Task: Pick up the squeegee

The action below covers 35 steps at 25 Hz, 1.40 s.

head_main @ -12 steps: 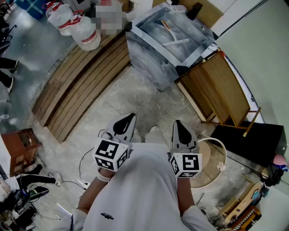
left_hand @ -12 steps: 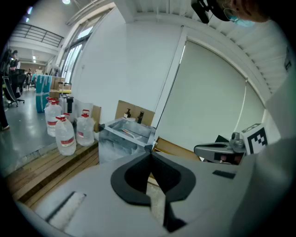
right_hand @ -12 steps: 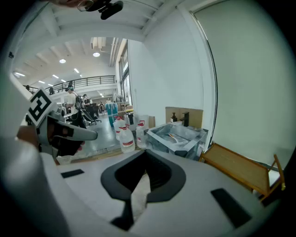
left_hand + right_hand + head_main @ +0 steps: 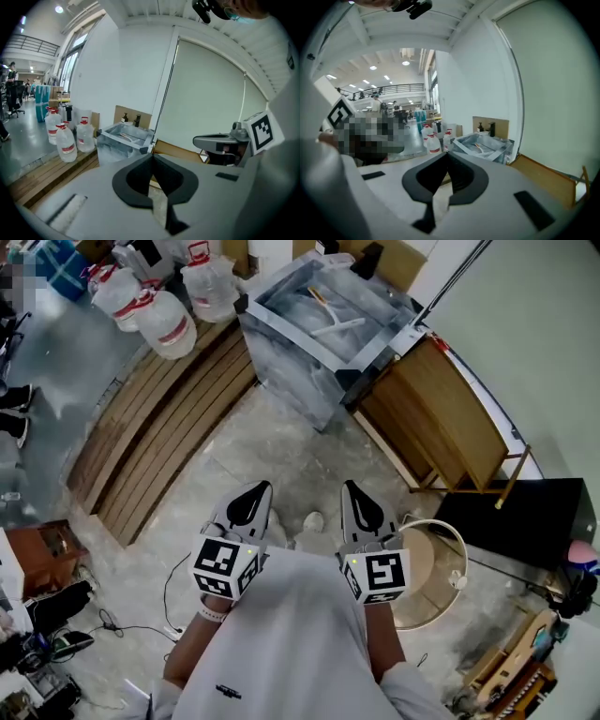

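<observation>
**Head view.** The left gripper (image 4: 251, 504) and the right gripper (image 4: 361, 509) are held side by side before the body. Both sets of jaws are pressed together and nothing is gripped. The squeegee (image 4: 339, 327), taken to be the white T-shaped tool, lies inside the grey tub (image 4: 298, 381) at 12 o'clock, well apart from both grippers. An orange-handled tool (image 4: 319, 296) lies just beside it in the same tub and could be seized by mistake. Water jugs (image 4: 164, 320) stand at 10 to 11 o'clock; how full they are cannot be judged. Cables (image 4: 169, 596) lie on the floor (image 4: 281, 446) at 7 o'clock, where a foot could be caught.

**Left gripper view.** The jaws of the left gripper (image 4: 151, 161) are seen closed upon nothing. The tub (image 4: 112, 136) is seen at 10 o'clock beyond them, its pale contents barely made out. If the jaws were not parted before the reach, the squeegee would be pushed rather than grasped.

**Right gripper view.** The jaws of the right gripper (image 4: 446, 160) are likewise closed and empty. The tub (image 4: 461, 143) is seen at 2 o'clock of them. Its raised walls could be struck by a jaw brought in too low.
</observation>
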Each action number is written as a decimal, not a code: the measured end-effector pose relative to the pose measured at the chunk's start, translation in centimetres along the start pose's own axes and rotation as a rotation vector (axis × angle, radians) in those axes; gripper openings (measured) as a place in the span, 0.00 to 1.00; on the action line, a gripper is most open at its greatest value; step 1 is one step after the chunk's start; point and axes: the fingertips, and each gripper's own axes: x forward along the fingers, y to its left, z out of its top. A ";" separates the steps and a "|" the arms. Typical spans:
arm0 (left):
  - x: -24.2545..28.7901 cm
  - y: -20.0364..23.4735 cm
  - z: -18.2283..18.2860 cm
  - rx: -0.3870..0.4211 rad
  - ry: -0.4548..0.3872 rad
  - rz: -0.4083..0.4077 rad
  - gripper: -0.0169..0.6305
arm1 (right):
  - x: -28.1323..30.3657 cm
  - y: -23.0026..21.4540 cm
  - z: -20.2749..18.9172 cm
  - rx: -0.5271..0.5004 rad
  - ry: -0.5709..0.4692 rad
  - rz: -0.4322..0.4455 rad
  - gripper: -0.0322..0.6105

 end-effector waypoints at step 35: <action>8.4 13.9 5.8 -0.025 0.000 -0.040 0.03 | 14.3 -2.2 2.2 0.075 0.040 -0.067 0.06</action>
